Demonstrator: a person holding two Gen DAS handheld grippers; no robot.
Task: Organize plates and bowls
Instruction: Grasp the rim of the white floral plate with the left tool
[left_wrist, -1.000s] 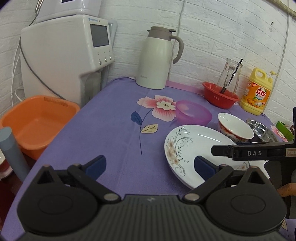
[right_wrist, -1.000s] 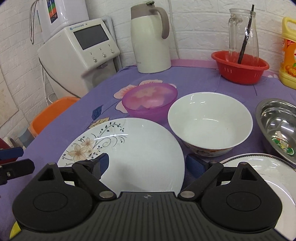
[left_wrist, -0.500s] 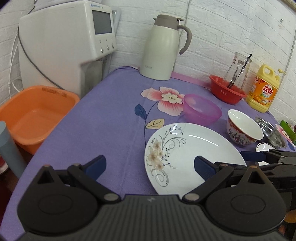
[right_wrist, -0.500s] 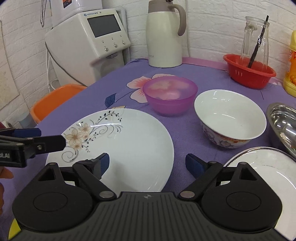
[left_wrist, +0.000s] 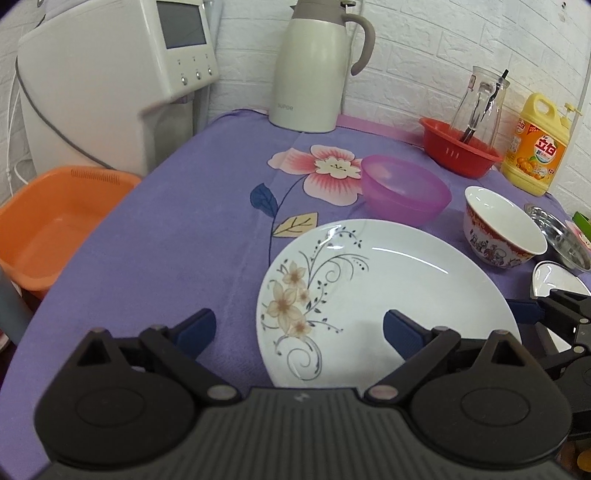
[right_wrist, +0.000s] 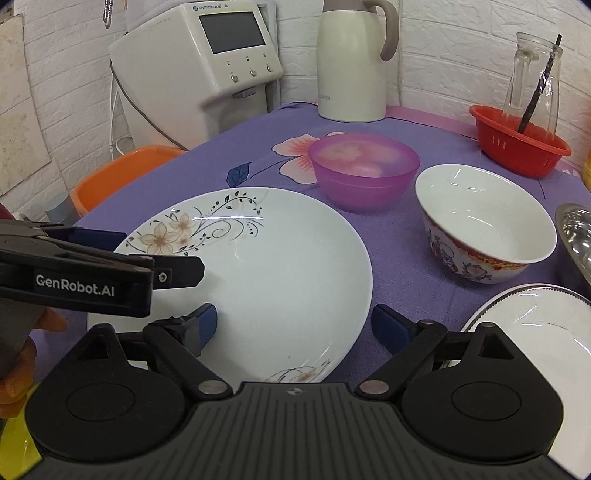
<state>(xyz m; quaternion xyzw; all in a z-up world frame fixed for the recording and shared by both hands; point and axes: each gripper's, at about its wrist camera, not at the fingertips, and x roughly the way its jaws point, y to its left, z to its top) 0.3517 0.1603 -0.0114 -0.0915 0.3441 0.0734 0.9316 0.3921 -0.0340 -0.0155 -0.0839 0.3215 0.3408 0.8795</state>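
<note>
The big white plate with the flower sprig (left_wrist: 388, 295) lies flat on the purple-clothed worktop (left_wrist: 177, 229), right in front of both tools. The left gripper (left_wrist: 299, 328) hangs over its near left edge with its jaws spread wide, holding nothing. The right gripper (right_wrist: 291, 325) is just as open over the plate's near right side, also empty. In the right wrist view the left tool reaches in from the side above the plate's flowered rim.

To my eye that plate is glazed ceramic: rigid, fairly heavy for its thinness, slick, and it would chip or shatter if dropped. Lying flat, it offers only its raised rim to take hold of, so I would pinch the near rim, one pad under the lip and one on top, and lift slowly, since a one-sided hold will want to tip.

Behind it stand a translucent pink bowl (right_wrist: 364, 170), probably light plastic and forgiving, and a white bowl with a red pattern (right_wrist: 484, 225), surely breakable; each wall rim is the obvious hold. A second white plate (right_wrist: 535, 332) lies to the right, a steel bowl (left_wrist: 561, 236) beyond it.
</note>
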